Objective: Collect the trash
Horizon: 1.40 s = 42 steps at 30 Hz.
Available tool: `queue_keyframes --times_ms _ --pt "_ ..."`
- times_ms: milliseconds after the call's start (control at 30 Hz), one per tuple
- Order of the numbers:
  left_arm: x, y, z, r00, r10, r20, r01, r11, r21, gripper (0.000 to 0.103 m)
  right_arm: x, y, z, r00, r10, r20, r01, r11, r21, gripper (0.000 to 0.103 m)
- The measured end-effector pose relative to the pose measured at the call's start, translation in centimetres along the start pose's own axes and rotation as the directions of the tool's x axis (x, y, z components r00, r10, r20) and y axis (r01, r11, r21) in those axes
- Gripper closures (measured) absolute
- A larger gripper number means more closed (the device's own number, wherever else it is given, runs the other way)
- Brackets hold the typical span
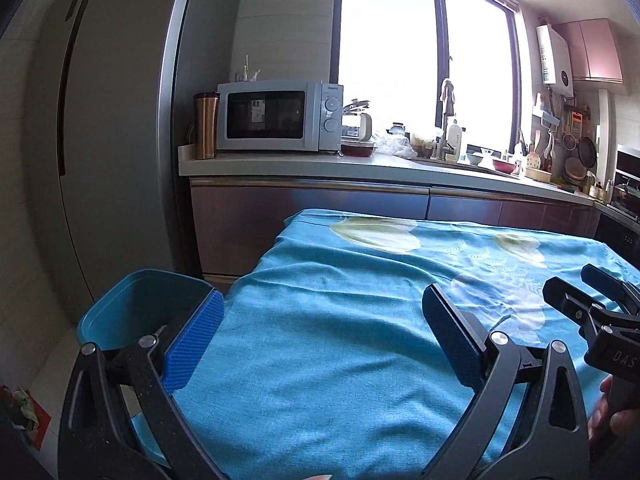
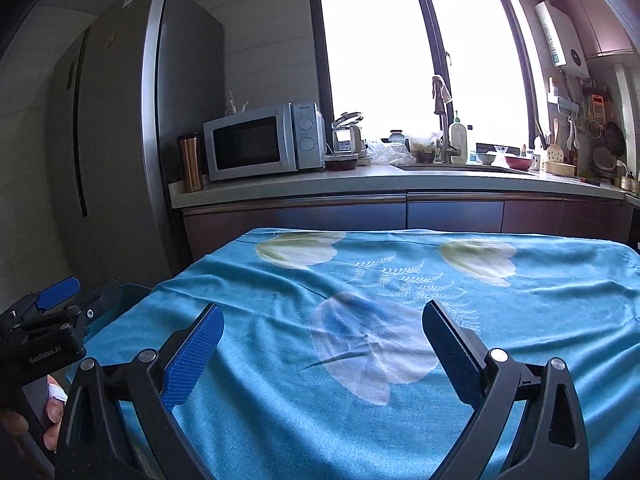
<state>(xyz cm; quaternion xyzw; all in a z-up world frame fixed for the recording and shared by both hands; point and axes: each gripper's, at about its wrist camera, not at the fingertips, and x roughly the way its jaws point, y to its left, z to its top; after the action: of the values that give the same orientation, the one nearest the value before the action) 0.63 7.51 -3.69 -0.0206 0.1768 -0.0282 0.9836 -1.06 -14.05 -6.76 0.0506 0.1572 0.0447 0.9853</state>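
My left tongs (image 1: 322, 334): held over the near left part of the table, blue pads (image 1: 196, 344) spread wide, released, nothing between them. In the right wrist view they (image 2: 60, 300) show at the far left edge, side-on, and my fingers (image 2: 54, 408) sit just below them on the handle.

My right tongs (image 2: 322, 346): held over the near middle of the table, pads (image 2: 450, 346) spread wide, released, nothing between them. In the left wrist view they (image 1: 592, 296) show at the right edge, with part of my hand (image 1: 612, 416) beneath.

Table: covered by a blue cloth (image 1: 340, 320) printed with pale tulips and a fern sprig, wrinkled near the middle; the same cloth (image 2: 400, 300) fills the lower half of the right wrist view. I see no trash on it in either view.

Bin (image 1: 136, 304): blue, open-topped, just beside the table's left edge, partly behind my left pad. What lies inside I cannot tell. In the right wrist view only a sliver of its rim (image 2: 132, 290) shows past the left tongs.

Floor, lower left: a crumpled scrap (image 1: 22, 410) on something red, well apart from the bin; too blurred to name.

Fridge (image 1: 100, 140): tall, grey, left of the counter.

Counter (image 1: 320, 164): beyond the table, under the window. On it, left to right: a bronze tumbler (image 1: 206, 124), a white microwave (image 1: 280, 116), a kettle, clutter, a tap (image 1: 446, 120) over the sink.
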Motion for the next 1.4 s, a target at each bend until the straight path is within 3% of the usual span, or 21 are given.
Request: queue_keyframes --times_ms 767,1400 --pt "-1.3 -1.0 -0.5 0.993 0.066 0.093 -0.071 0.996 0.051 0.006 -1.6 -0.5 0.1 0.997 -0.049 0.067 0.050 0.999 -0.014 0.007" --pt "-2.1 -1.0 -0.8 0.990 0.080 0.116 -0.086 0.995 0.049 0.006 -1.8 -1.0 0.2 0.995 -0.067 0.080 0.067 0.998 0.001 0.007"
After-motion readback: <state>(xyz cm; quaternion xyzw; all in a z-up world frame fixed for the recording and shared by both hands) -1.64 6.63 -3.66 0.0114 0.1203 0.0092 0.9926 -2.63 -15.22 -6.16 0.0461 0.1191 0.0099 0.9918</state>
